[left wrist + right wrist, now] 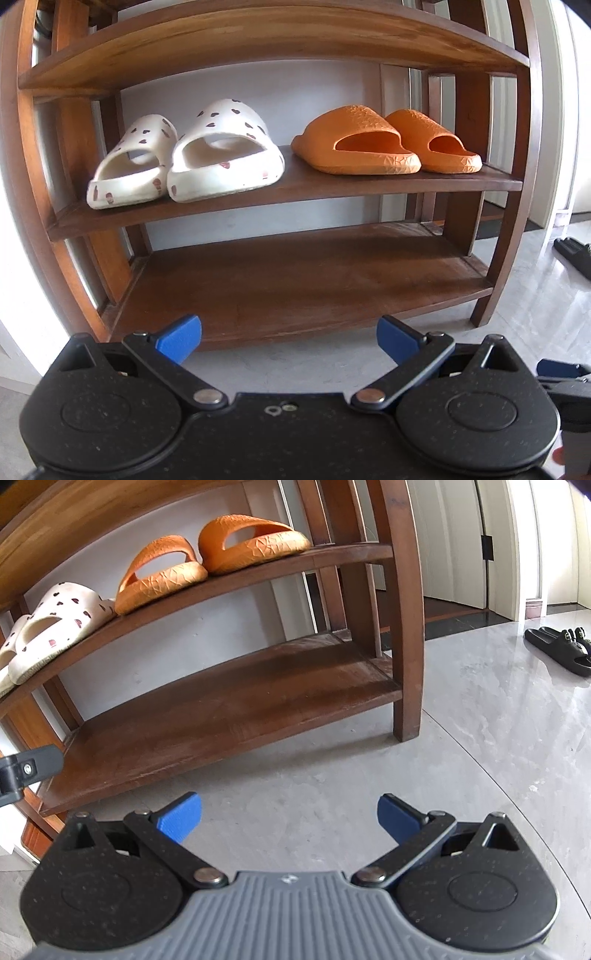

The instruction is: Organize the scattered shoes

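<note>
— Left wrist view first: what stands on the shoe rack [517, 184]?
— Two pairs on its middle shelf. White slippers [184, 158] with small dark hearts sit toward the rack's left end, side by side and touching. Orange slippers [388, 142] sit toward its right end, also pressed together, well apart from the white pair.
— And the rack's bottom shelf?
— Bare brown wood, a little dusty-looking.
— How does the left gripper [289, 341] stand?
— Low in front of the rack's bottom shelf, blue fingers spread wide, gripping nothing.
— The right wrist view?
— The right gripper [289, 821] hangs over the grey floor [480, 757] just before the rack's right front leg — fingers likewise parted, nothing between them.
— Anything off the rack?
— A pair of black slippers [561, 651] lies on the floor, well to the right of the rack, near a doorway. Their small ornaments are too blurred to make out.
</note>
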`<state>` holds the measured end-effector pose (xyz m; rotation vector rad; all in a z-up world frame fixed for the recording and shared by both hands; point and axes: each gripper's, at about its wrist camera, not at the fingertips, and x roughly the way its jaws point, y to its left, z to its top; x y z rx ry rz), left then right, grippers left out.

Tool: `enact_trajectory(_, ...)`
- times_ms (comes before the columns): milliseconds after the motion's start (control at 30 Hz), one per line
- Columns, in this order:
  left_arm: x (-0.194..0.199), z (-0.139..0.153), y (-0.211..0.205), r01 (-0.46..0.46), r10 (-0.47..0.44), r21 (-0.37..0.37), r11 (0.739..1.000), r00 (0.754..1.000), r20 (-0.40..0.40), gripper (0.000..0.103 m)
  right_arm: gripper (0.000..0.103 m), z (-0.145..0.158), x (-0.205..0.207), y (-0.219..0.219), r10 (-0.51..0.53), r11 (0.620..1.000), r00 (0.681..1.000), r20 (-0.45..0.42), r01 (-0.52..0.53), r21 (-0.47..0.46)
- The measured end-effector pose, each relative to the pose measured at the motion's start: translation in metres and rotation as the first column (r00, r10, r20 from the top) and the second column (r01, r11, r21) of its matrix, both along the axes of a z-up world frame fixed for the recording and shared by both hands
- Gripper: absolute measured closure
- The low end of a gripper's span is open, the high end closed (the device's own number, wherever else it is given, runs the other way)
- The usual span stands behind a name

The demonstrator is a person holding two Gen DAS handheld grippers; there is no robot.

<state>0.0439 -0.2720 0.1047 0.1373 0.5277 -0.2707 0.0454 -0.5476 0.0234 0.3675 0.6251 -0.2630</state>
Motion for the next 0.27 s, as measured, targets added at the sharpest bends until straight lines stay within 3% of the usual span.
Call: enact_trajectory(267, 0.0014, -0.0068, -0.0037, -0.026, 0.026, 0.0, 1.0, 0.999, -0.044, 0.001, 0.0, -0.005, 0.0008, -0.0025, -0.003, 1.0, 1.0, 0.0, 0.003, 0.006)
